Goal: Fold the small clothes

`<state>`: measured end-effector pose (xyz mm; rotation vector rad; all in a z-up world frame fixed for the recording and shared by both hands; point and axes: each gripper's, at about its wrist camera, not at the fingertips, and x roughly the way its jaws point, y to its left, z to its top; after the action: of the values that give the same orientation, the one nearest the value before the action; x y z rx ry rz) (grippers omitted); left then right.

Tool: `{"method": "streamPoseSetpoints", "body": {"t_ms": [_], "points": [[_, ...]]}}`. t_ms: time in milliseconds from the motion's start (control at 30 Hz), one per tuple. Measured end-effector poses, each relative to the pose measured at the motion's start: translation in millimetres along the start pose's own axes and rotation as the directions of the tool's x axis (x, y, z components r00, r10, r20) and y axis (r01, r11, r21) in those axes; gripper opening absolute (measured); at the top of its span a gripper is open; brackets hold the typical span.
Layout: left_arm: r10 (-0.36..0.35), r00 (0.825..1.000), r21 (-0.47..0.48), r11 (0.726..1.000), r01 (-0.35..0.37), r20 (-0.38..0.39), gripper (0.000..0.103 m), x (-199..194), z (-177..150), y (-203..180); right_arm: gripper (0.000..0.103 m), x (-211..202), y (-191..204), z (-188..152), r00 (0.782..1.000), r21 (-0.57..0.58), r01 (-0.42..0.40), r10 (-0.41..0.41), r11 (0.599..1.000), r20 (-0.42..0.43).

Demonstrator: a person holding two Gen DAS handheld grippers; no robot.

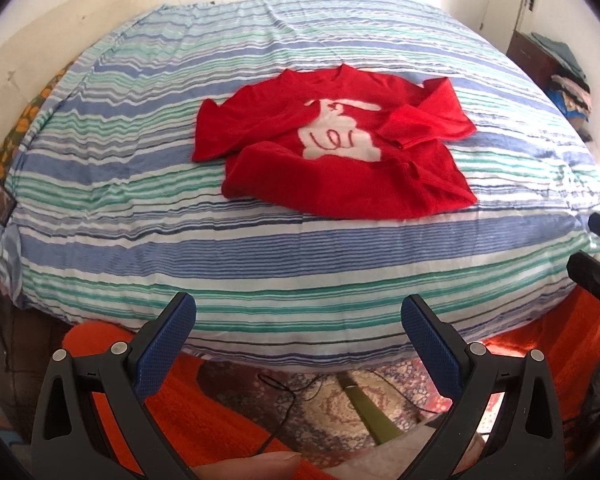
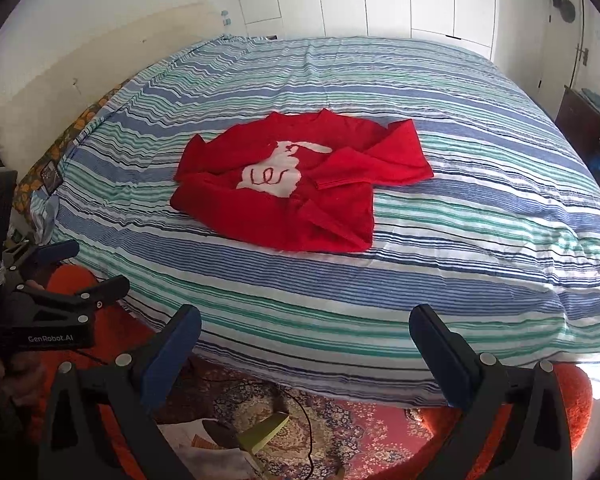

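- Now both hand-held grippers, left (image 1: 298,318) and right (image 2: 305,330), gape apart, holding nothing, well before the red sweater (image 1: 332,148).
- Grabbing one layer could bunch it.

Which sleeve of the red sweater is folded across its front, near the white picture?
The sleeve on the right side of the view crosses onto the red sweater beside the white picture. The other sleeve lies spread outwards.
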<state>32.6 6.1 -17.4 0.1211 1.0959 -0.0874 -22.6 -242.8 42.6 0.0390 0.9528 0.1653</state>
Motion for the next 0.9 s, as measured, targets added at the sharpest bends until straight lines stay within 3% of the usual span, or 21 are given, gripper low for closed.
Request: {"method": "streamPoseSetpoints", "body": {"t_ms": [133,233,300,433,467,500,533,600,700,767,800,833,867,900], "points": [[0.015,1.0,-0.079,0.997,-0.015,0.003,0.102,2,9,23,0.103,43,-13,20,1.0,-0.116,0.0,-0.001,0.993,-0.007],[0.039,0.999,-0.086,0.996,-0.039,0.005,0.102,0,5,26,0.101,102,-22,37,0.995,-0.21,-0.069,0.051,0.975,-0.091],[0.041,0.999,-0.088,0.995,-0.042,-0.006,0.102,0,0,25,0.09,146,-27,49,0.985,-0.243,-0.107,0.07,0.964,-0.157],[0.059,0.997,-0.097,0.993,-0.063,-0.051,0.102,7,-13,28,0.078,219,-35,67,0.976,-0.274,-0.13,0.074,0.953,-0.207],[0.065,0.996,-0.101,0.992,-0.071,-0.061,0.102,8,-15,31,0.058,233,-40,71,0.969,-0.24,-0.156,0.102,0.958,-0.226],[0.072,0.995,-0.104,0.991,-0.079,-0.067,0.102,9,-17,34,0.028,241,-46,72,0.96,-0.198,-0.187,0.136,0.962,-0.246],[0.084,0.994,-0.109,0.99,-0.092,-0.073,0.102,10,-19,39,0.013,242,-52,73,0.954,-0.162,-0.21,0.165,0.964,-0.251],[0.109,0.99,-0.119,0.986,-0.119,-0.09,0.102,14,-23,47,0.011,217,-53,69,0.942,-0.163,-0.291,0.252,0.943,-0.22],[0.134,0.982,-0.123,0.981,-0.15,-0.131,0.102,29,-28,55,0.011,155,-37,36,0.902,-0.352,-0.424,0.357,0.834,-0.241],[0.15,0.977,-0.111,0.98,-0.168,-0.15,0.102,42,-29,56,0.011,131,-31,2,0.882,-0.457,-0.461,0.336,0.761,-0.33],[0.16,0.975,-0.1,0.979,-0.176,-0.156,0.102,48,-28,55,0.011,127,-33,-17,0.86,-0.462,-0.49,0.323,0.739,-0.395],[0.167,0.972,-0.091,0.979,-0.184,-0.163,0.102,52,-27,53,0.011,127,-38,-34,0.841,-0.451,-0.506,0.302,0.736,-0.449],[0.174,0.97,-0.084,0.978,-0.19,-0.171,0.102,56,-26,52,0.011,127,-42,-50,0.839,-0.451,-0.487,0.258,0.748,-0.479],[0.174,0.969,-0.086,0.978,-0.191,-0.174,0.102,58,-24,52,0.012,128,-47,-62,0.853,-0.463,-0.445,0.206,0.767,-0.48]]}}
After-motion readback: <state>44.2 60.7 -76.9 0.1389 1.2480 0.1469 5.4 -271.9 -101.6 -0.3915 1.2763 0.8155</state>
